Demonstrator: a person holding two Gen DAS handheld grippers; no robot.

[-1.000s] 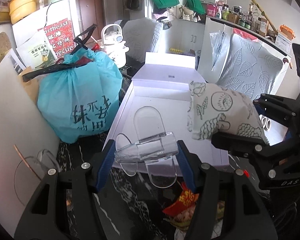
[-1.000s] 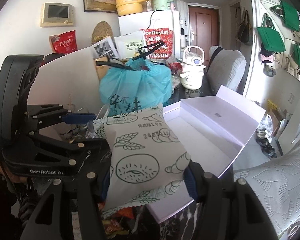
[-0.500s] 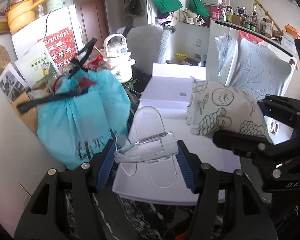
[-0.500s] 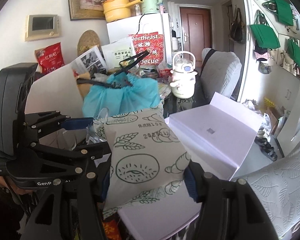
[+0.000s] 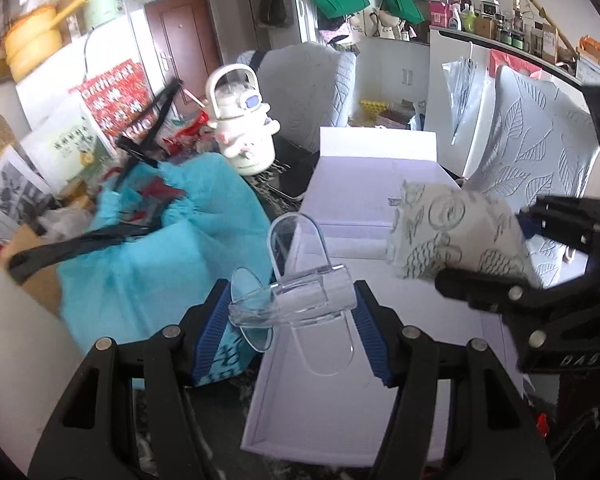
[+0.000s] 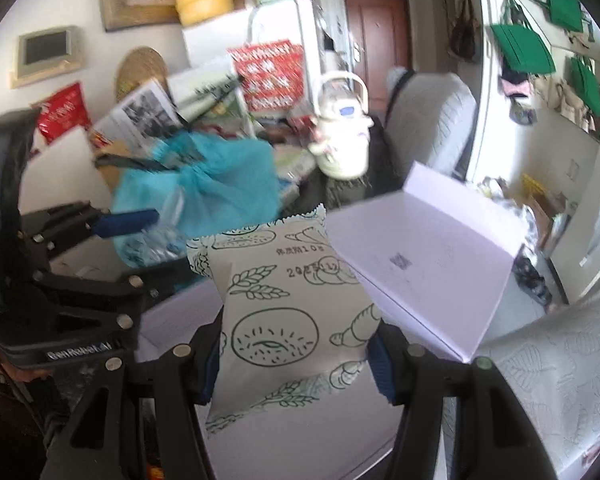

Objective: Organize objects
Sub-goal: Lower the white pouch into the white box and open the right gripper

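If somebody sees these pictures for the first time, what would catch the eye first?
Probably the two held items above the open white box: a clear plastic clip between the left gripper fingers, and a white snack packet with bread drawings in the right gripper. Next, the bright blue bag left of the box.
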